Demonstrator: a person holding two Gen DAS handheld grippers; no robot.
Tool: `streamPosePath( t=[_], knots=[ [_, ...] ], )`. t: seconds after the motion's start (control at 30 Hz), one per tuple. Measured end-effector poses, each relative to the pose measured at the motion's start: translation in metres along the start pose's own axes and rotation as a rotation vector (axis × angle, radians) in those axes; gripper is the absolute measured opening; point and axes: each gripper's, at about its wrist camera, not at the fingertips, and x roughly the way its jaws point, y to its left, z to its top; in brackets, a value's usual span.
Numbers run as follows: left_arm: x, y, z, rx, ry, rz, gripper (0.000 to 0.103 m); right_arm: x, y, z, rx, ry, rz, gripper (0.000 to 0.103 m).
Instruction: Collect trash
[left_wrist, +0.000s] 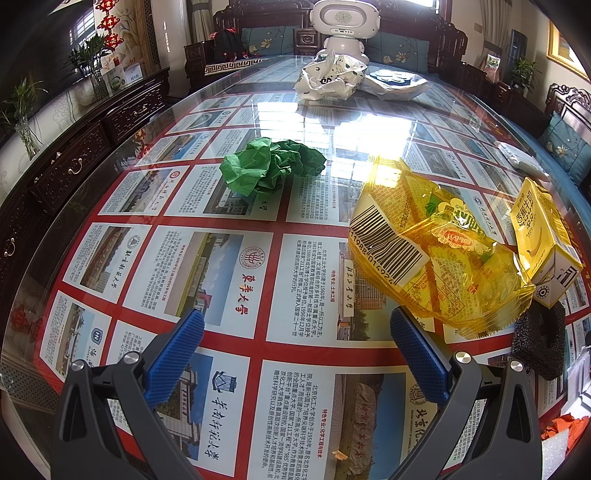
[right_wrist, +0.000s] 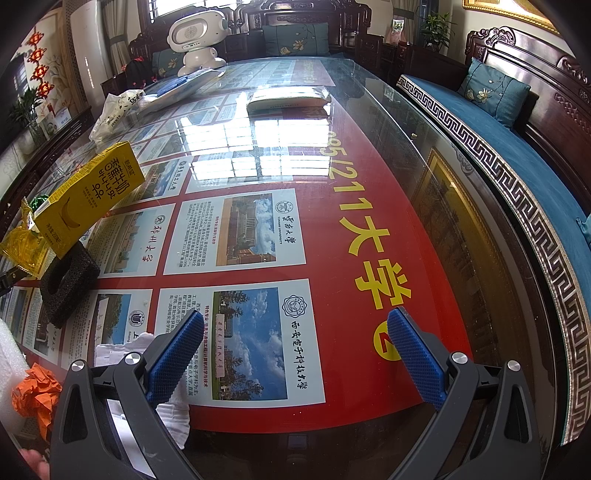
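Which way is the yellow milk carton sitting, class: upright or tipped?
Tipped. The carton leans at a slant, its low end propped on the black foam block, its upper end raised off the table.

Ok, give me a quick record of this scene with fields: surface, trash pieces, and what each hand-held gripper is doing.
surface: glass-topped table over printed posters
trash: green crumpled paper; yellow plastic wrapper; yellow milk carton; black foam piece; orange crumpled paper
left hand-held gripper: open, empty
right hand-held gripper: open, empty
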Motion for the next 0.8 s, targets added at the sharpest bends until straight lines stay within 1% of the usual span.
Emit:
streamPosePath(
  t=[0.4,0.43,0.5,0.57,0.6,0.63,0.7,0.8],
  knots=[
    [0.000,0.000,0.000,0.000,0.000,0.000,0.101,0.000,0.000,0.000,0.001,0.000,0.002,0.096],
    [0.000,0.000,0.000,0.000,0.000,0.000,0.101,0.000,0.000,0.000,-0.013,0.001,0.011,0.096],
    [0.000,0.000,0.000,0.000,0.000,0.000,0.101,-0.001,-0.004,0.000,-0.074,0.006,0.057,0.096],
    [0.000,0.000,0.000,0.000,0.000,0.000,0.101,-0.003,-0.013,-0.001,-0.091,0.004,0.082,0.096],
    [0.000,0.000,0.000,0.000,0.000,0.000,0.101,-0.007,-0.021,-0.002,-0.058,-0.007,0.099,0.096],
    [0.000,0.000,0.000,0.000,0.000,0.000,0.101,-0.011,-0.030,-0.002,-0.015,-0.024,0.143,0.096],
    [0.000,0.000,0.000,0.000,0.000,0.000,0.101,-0.018,-0.051,-0.005,0.084,-0.060,0.260,0.096],
    [0.000,0.000,0.000,0.000,0.000,0.000,0.101,-0.022,-0.073,-0.009,0.181,-0.093,0.370,0.096]
  ],
)
